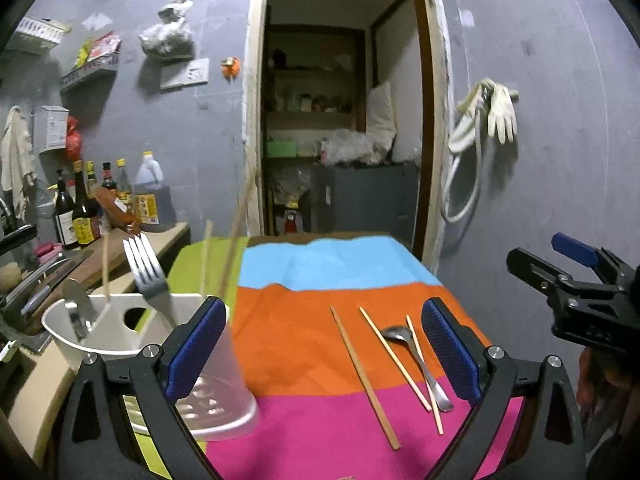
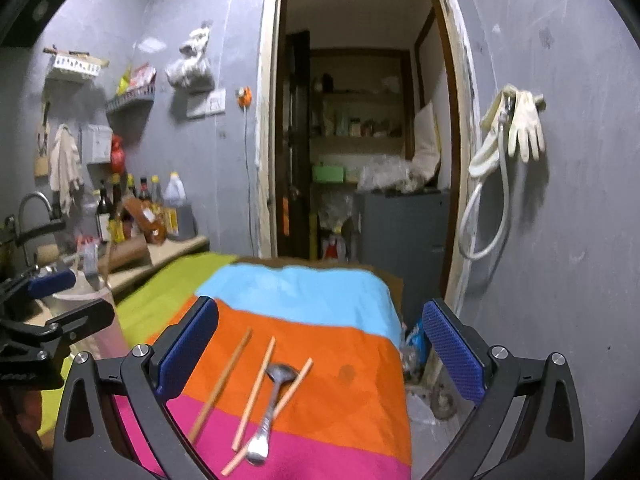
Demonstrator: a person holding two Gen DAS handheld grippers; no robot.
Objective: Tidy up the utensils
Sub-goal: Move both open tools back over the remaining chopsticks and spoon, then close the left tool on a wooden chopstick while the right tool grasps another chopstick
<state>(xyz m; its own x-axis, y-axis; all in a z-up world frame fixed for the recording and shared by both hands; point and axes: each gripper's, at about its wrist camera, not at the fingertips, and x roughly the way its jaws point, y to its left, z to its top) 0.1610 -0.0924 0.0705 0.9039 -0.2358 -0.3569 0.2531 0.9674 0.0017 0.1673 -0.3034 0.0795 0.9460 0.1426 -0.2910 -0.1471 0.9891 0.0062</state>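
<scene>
Three wooden chopsticks (image 1: 364, 376) and a metal spoon (image 1: 418, 362) lie on the striped cloth (image 1: 300, 320); they also show in the right wrist view, chopsticks (image 2: 220, 384) and spoon (image 2: 270, 408). A white utensil holder (image 1: 116, 328) at the left holds a fork (image 1: 146, 276), a metal utensil and chopsticks. My left gripper (image 1: 324, 352) is open and empty, its left finger beside the holder. My right gripper (image 2: 320, 352) is open and empty above the loose utensils; it shows at the right edge of the left wrist view (image 1: 576, 284).
A counter (image 1: 160, 240) at the left carries sauce bottles (image 1: 80, 208), a cutting board and a sink tap (image 2: 36, 204). A doorway (image 1: 340, 120) opens behind the table. A hose and gloves (image 1: 492, 116) hang on the right wall. Clutter lies on the floor right of the table (image 2: 424, 376).
</scene>
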